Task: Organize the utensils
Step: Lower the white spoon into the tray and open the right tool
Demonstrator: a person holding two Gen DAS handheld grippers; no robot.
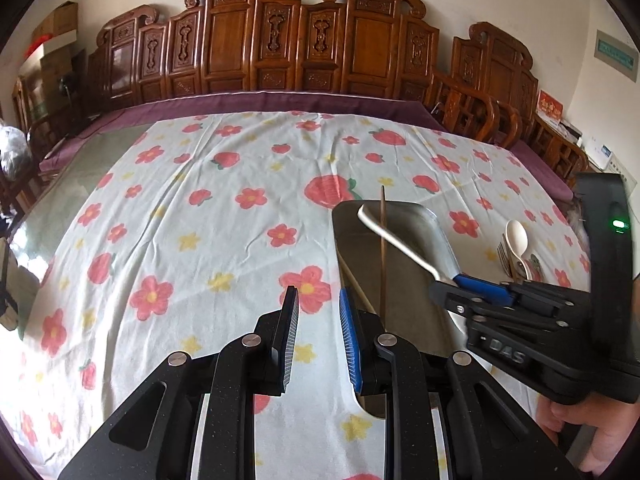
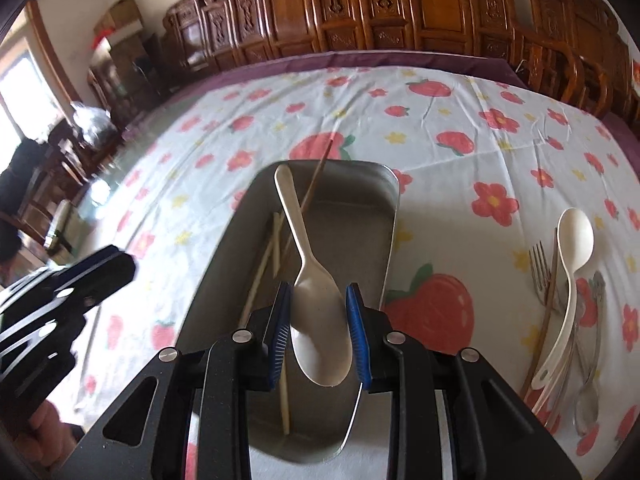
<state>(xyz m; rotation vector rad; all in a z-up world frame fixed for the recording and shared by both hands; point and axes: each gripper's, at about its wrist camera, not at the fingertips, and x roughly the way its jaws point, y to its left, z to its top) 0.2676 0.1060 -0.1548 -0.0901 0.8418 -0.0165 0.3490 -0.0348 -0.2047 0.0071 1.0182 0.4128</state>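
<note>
My right gripper [image 2: 319, 300] is shut on the bowl of a white plastic spoon [image 2: 316, 320], whose handle points away over a metal tray [image 2: 360, 216]. Pale chopsticks [image 2: 266, 258] lie in the tray, and a dark chopstick [image 2: 316, 184] leans over its far rim. In the left wrist view the right gripper [image 1: 460, 284] holds the spoon [image 1: 396, 240] above the tray [image 1: 436, 236]. My left gripper [image 1: 319, 296] hangs over the cloth just left of the tray, jaws a little apart with nothing between them. More utensils [image 2: 568, 280] lie piled right of the tray: a white spoon, a fork, metal spoons.
A flowered tablecloth [image 1: 200, 208] covers the table, with a purple cloth edge [image 1: 280, 100] at the far side. Carved wooden chairs [image 1: 280, 40] line that far edge and the right side. Stacked boxes [image 1: 56, 40] stand at the far left.
</note>
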